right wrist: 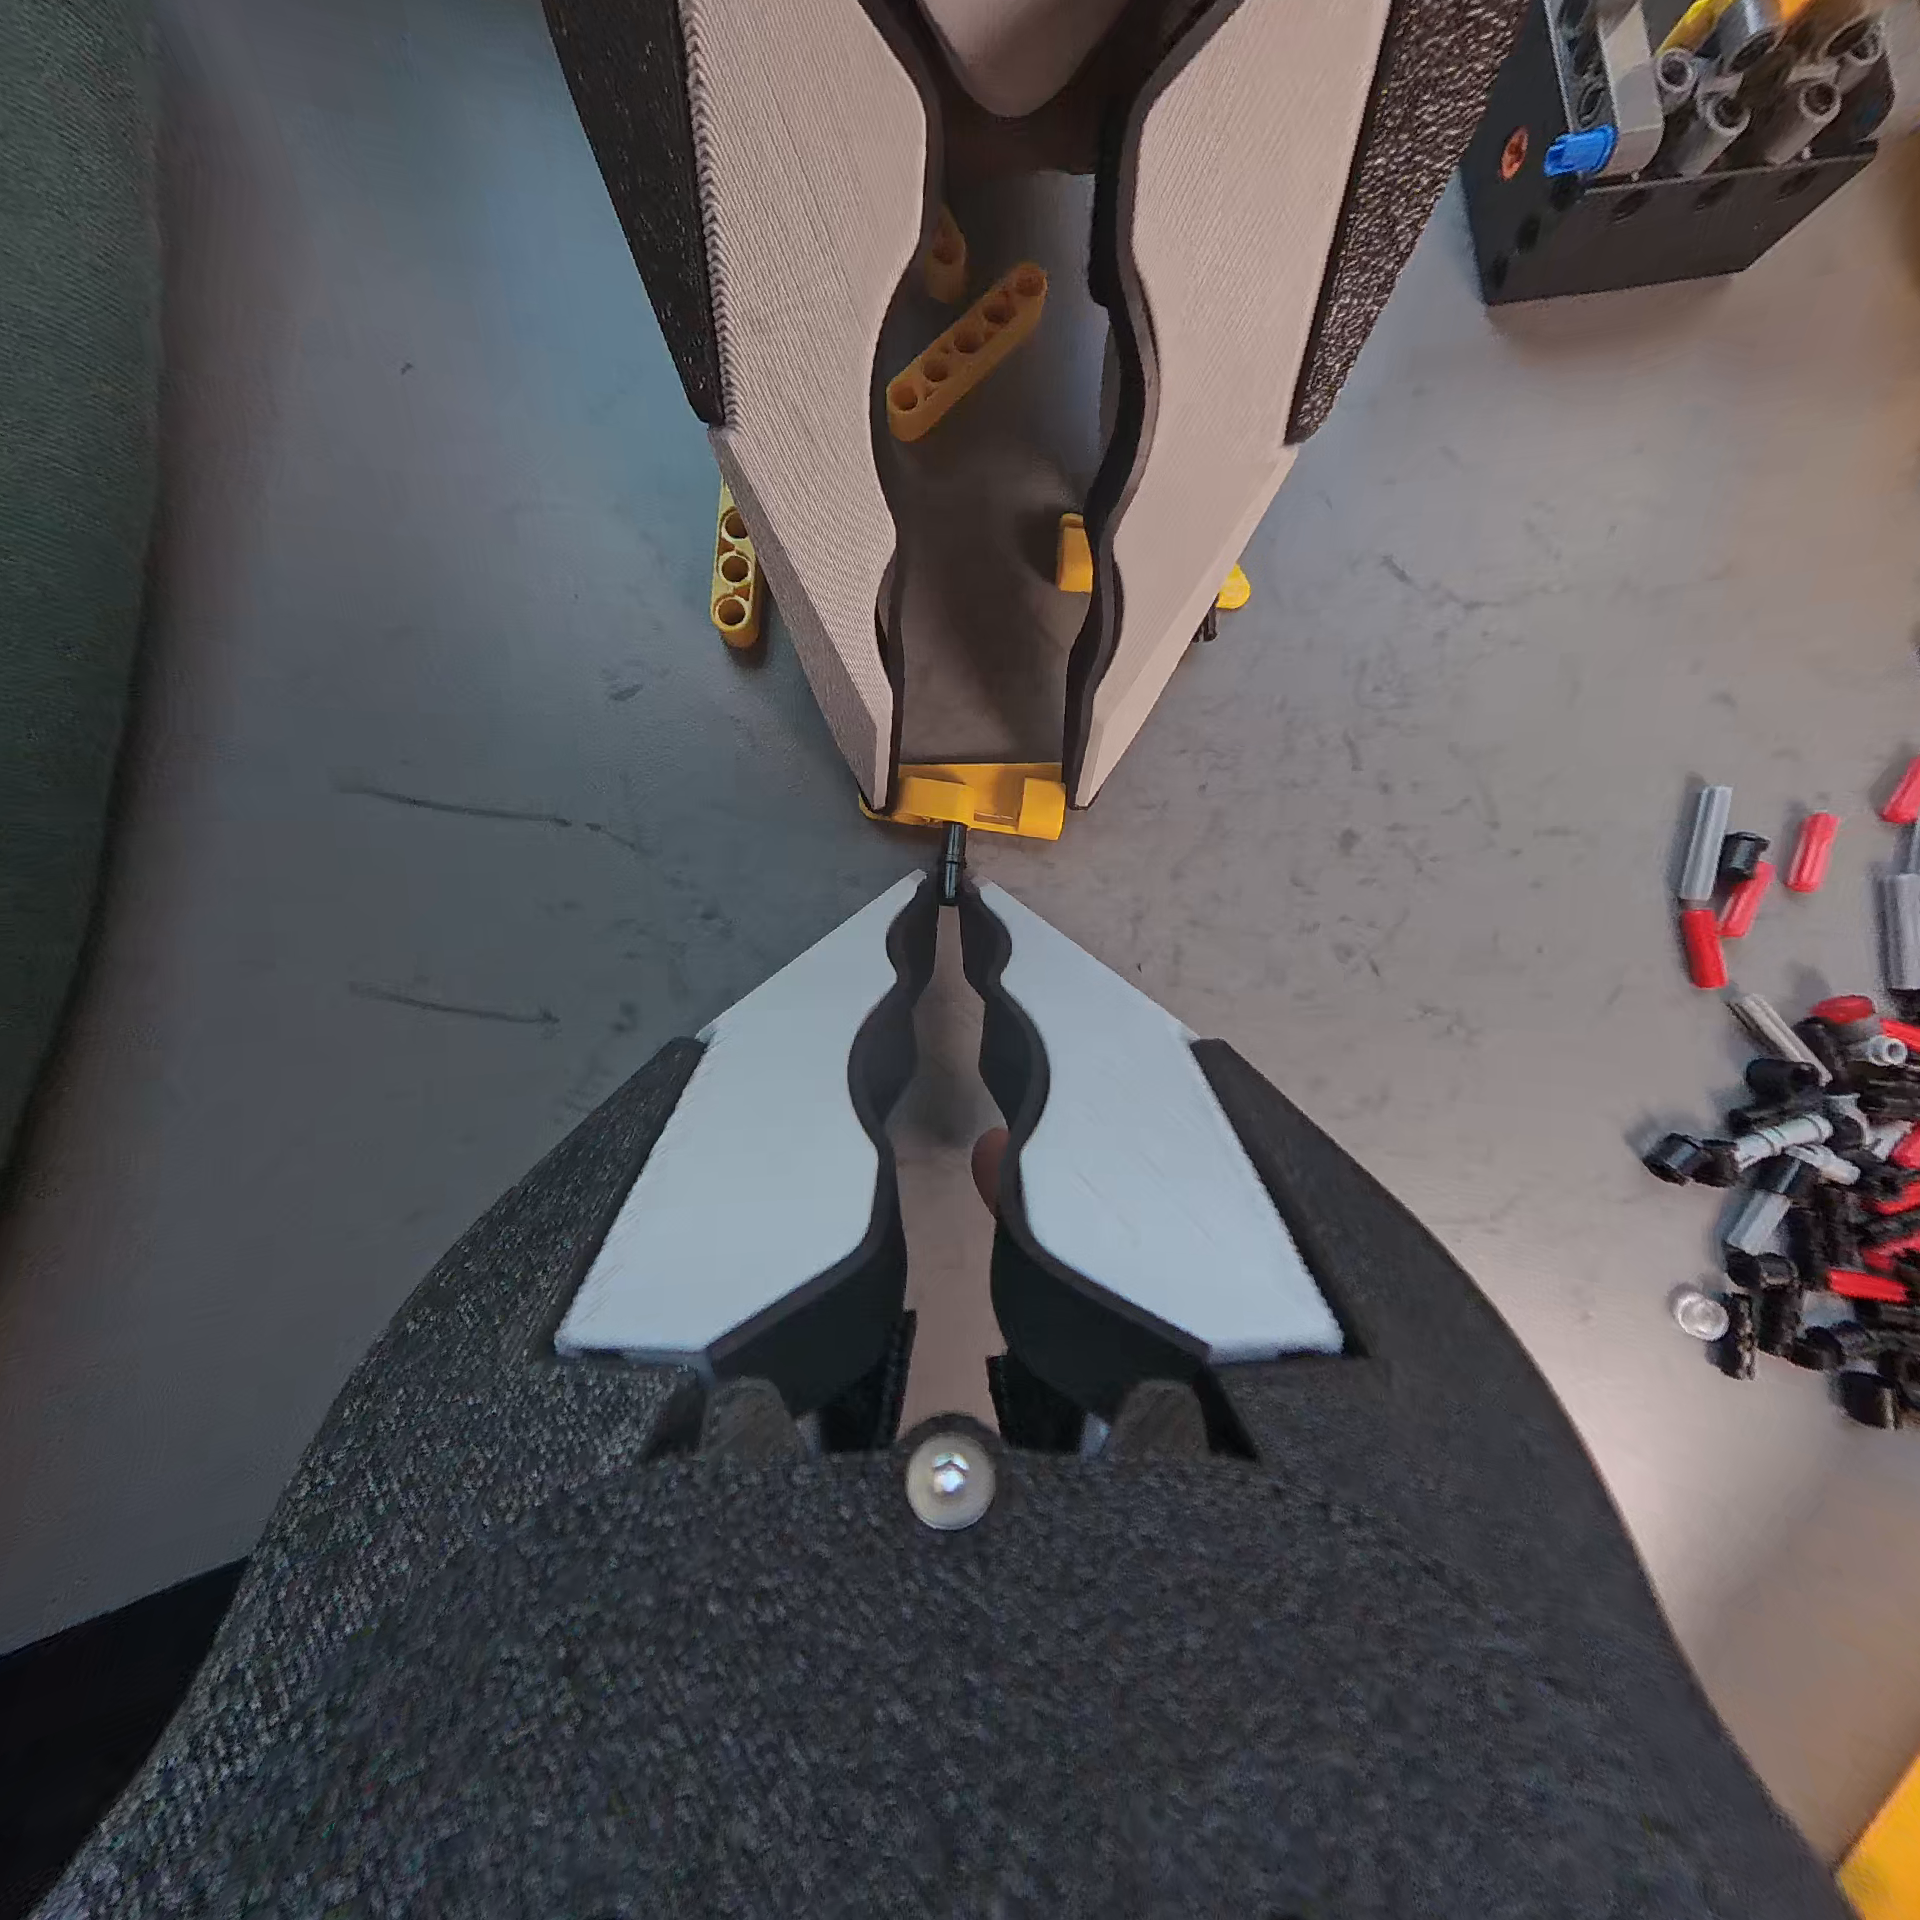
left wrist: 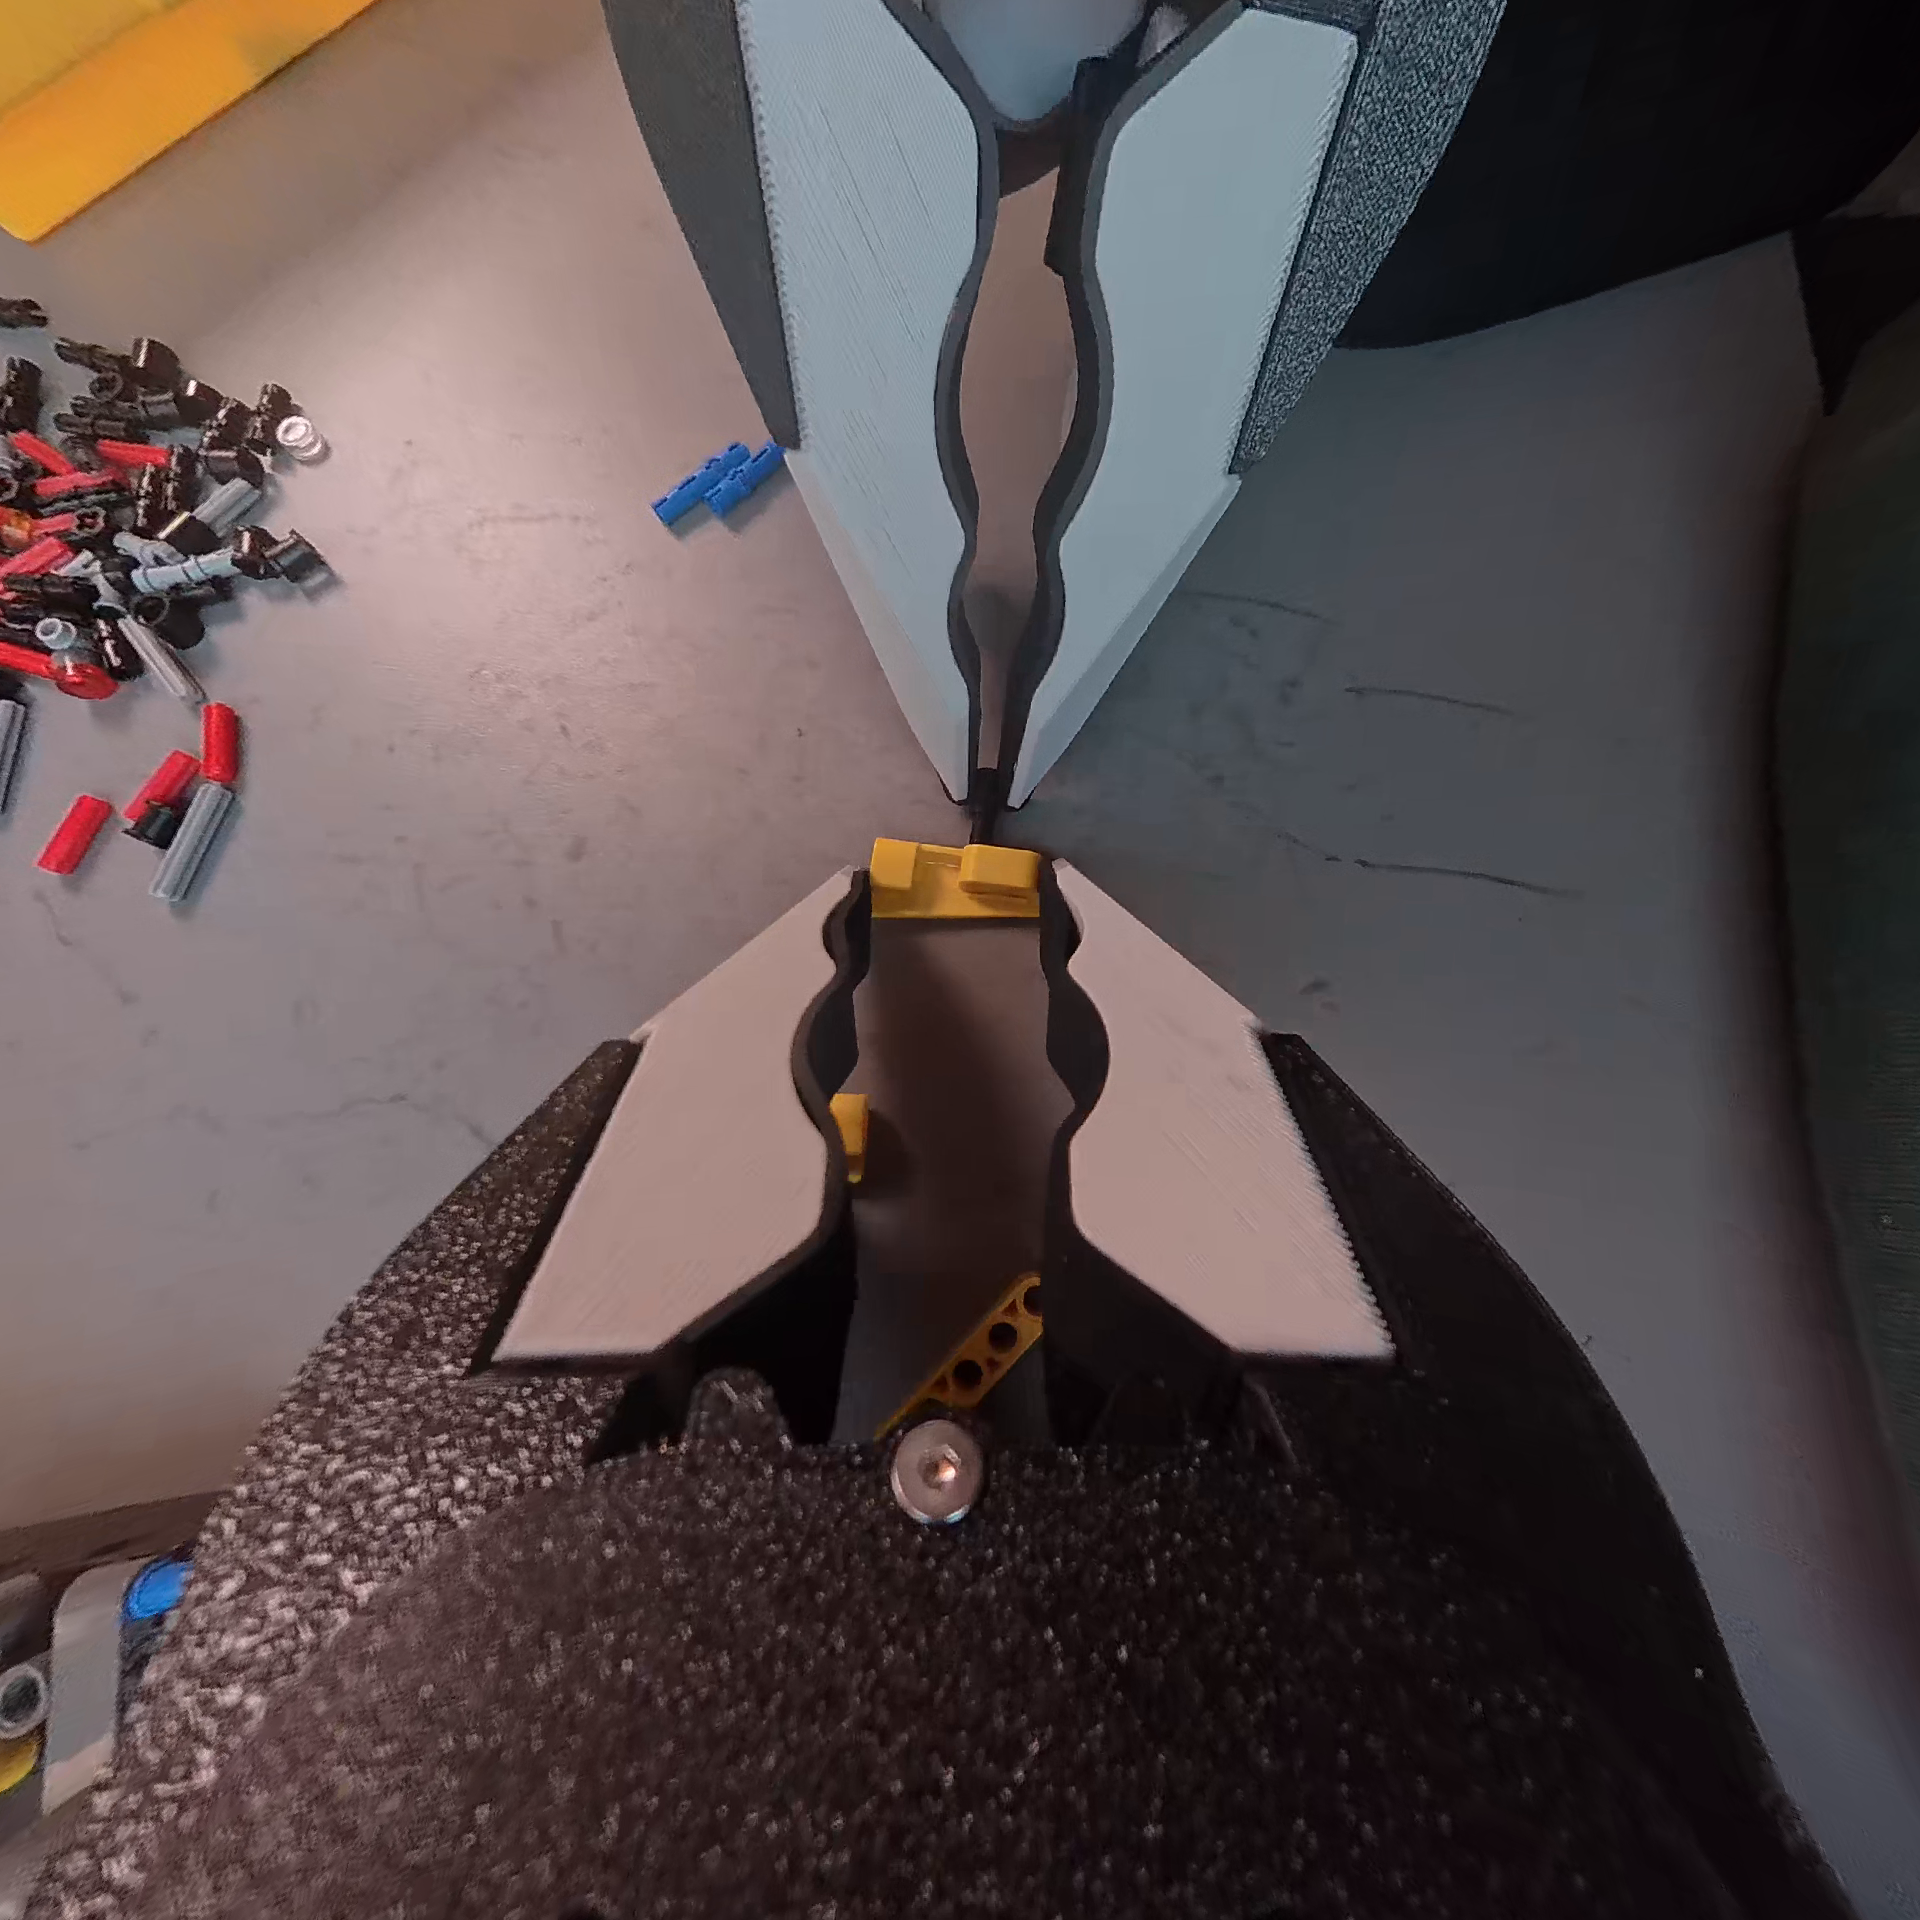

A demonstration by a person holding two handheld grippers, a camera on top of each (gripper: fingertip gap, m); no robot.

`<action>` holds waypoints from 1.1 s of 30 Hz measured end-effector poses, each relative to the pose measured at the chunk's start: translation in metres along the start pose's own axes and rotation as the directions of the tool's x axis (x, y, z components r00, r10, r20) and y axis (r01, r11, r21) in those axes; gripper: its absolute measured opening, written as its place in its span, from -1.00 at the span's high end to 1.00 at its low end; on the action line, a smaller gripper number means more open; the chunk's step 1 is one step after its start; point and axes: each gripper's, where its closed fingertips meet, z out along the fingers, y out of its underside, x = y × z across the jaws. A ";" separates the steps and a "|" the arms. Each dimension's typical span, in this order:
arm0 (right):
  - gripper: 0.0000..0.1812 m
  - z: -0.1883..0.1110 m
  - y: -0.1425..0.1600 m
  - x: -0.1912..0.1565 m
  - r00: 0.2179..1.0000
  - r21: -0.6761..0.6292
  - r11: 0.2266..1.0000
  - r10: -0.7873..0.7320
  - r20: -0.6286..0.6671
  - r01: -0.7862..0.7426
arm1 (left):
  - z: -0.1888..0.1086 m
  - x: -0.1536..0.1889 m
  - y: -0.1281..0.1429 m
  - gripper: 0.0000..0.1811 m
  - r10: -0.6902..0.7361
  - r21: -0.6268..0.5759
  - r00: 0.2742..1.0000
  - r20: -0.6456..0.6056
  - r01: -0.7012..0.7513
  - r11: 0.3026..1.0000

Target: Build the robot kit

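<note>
Pinching a black pin [right wrist: 950, 871], the right gripper [right wrist: 943, 885] should stay square to the yellow beam [left wrist: 954, 881] clamped at twelve o'clock by the left gripper [left wrist: 956, 883].

A grey, scuffed worktop [left wrist: 468, 1039] carries a loose heap of small parts [left wrist: 114, 551], black, red and grey, with a clear round stud [left wrist: 301, 436] at its edge. Two blue pins [left wrist: 717, 480] lie apart from the heap. Yellow beams [right wrist: 966, 348] with holes rest on the worktop, one more [right wrist: 734, 569] to the side. A black block [right wrist: 1673, 177] holds grey parts and a blue pin. A yellow box [left wrist: 145, 104] sits in the corner.
</note>
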 end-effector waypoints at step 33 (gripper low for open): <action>0.97 0.002 -0.002 -0.002 0.988 0.055 0.987 0.151 0.033 -0.153 | -0.001 0.000 0.001 0.65 -0.005 0.003 1.000 0.014 0.005 1.000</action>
